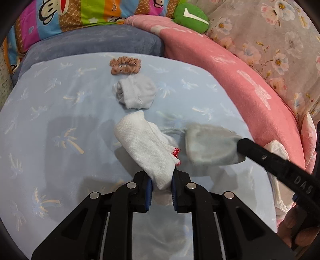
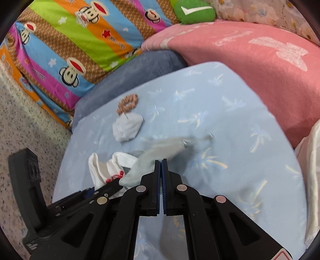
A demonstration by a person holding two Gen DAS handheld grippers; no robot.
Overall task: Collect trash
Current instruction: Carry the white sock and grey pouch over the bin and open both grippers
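Note:
My left gripper (image 1: 161, 185) is shut on a white sock with red stitching (image 1: 146, 148), holding it over the light blue bedsheet (image 1: 60, 120). My right gripper (image 2: 161, 163) is shut on a grey sock (image 2: 158, 154), lifted and blurred; it shows in the left wrist view (image 1: 210, 148) at the right gripper's tip (image 1: 243, 147). The white sock also shows in the right wrist view (image 2: 106, 170), beside the left gripper (image 2: 106, 190). A folded pale blue sock bundle (image 1: 136, 94) (image 2: 128, 128) and a brown scrunchie (image 1: 125, 65) (image 2: 128, 104) lie farther back on the sheet.
A pink blanket (image 1: 230, 80) borders the sheet on the right, a blue-grey pillow (image 1: 94, 42) and a colourful monkey-print quilt (image 2: 70, 50) at the back. A green cushion (image 1: 190, 18) sits at the back. White plastic or tissue (image 1: 278, 148) lies at the right edge. Speckled floor (image 2: 24, 112) is left.

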